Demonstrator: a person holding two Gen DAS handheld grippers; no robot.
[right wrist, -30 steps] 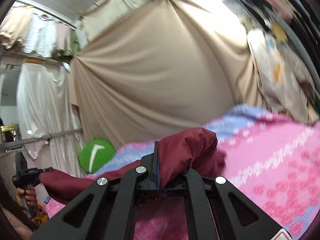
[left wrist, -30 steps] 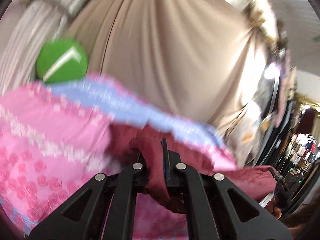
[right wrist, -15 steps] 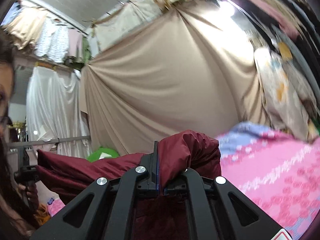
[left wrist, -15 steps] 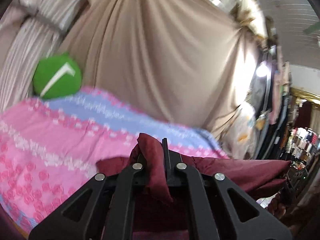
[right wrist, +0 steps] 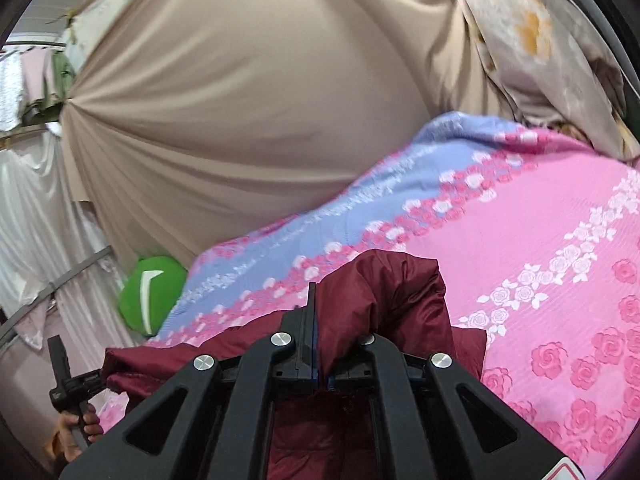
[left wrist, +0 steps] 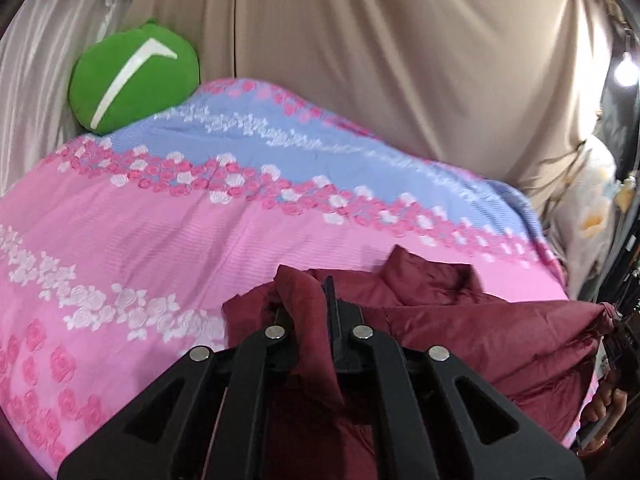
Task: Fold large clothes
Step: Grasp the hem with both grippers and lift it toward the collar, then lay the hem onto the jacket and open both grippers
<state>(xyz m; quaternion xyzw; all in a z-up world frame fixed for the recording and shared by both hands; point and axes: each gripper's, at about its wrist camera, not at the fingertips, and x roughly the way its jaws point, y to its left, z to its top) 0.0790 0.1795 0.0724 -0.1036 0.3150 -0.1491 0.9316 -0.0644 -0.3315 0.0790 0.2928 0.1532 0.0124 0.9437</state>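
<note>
Both grippers are clamped on the maroon puffer jacket (left wrist: 500, 332), left gripper (left wrist: 316, 300) and right gripper (right wrist: 314, 312) each pinching a bunched edge. The jacket sags onto the near edge of the pink rose bedspread (left wrist: 160, 248). Looks light, puffy and slick, so I'd grab seams or the collar, not the padding.

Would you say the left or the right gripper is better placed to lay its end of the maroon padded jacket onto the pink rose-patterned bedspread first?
Probably the left gripper: the maroon padded jacket beyond it already lies on the pink rose-patterned bedspread, while the right gripper holds a raised bunch.
</note>
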